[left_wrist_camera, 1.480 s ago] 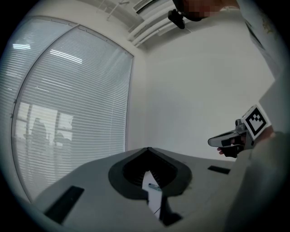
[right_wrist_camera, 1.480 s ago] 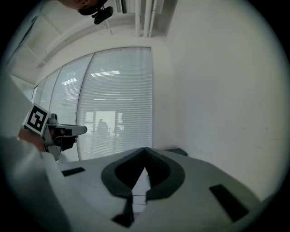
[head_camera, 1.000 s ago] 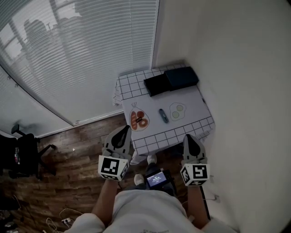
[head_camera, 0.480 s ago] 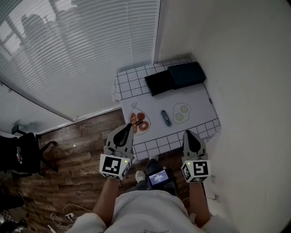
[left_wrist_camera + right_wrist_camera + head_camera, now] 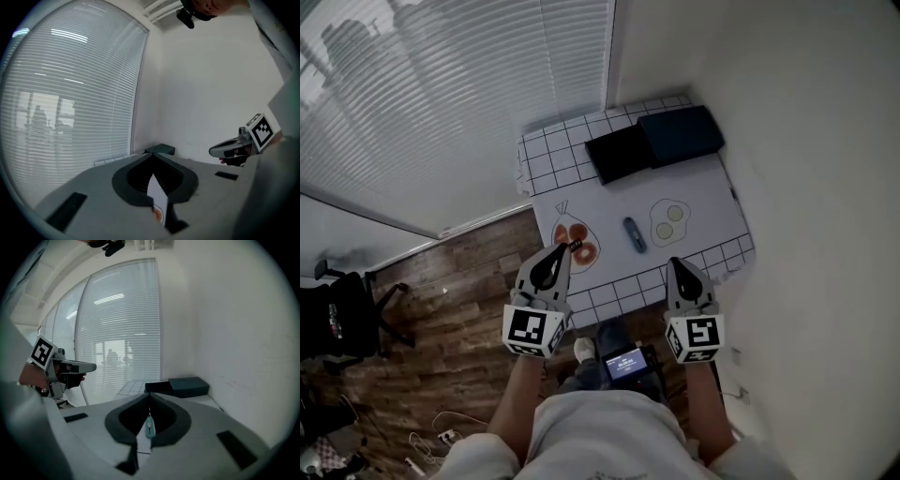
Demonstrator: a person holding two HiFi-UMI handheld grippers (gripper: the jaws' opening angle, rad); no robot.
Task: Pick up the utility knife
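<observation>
The utility knife (image 5: 633, 234), small and blue-grey, lies on the white mat (image 5: 703, 192) in the middle of the table, between a red food picture and a fried-egg picture. In the right gripper view the knife (image 5: 149, 427) shows straight ahead through the gap behind the closed tips. My left gripper (image 5: 565, 247) hangs over the table's near left edge, by the red picture, jaws together with nothing held. My right gripper (image 5: 674, 262) is at the near edge, right of the knife and short of it, also shut and holding nothing. Neither touches the knife.
Two flat black boxes (image 5: 619, 153) (image 5: 682, 134) lie at the table's far end on the checked cloth (image 5: 562, 169). A small dark object (image 5: 577, 246) rests on the red picture. A white wall runs along the right, window blinds on the left. A black chair (image 5: 337, 319) stands far left.
Both grippers have moved forward and down toward the table's near edge; the left tip now reaches the red picture. Both jaws stay shut. The knife has not moved on the mat.
</observation>
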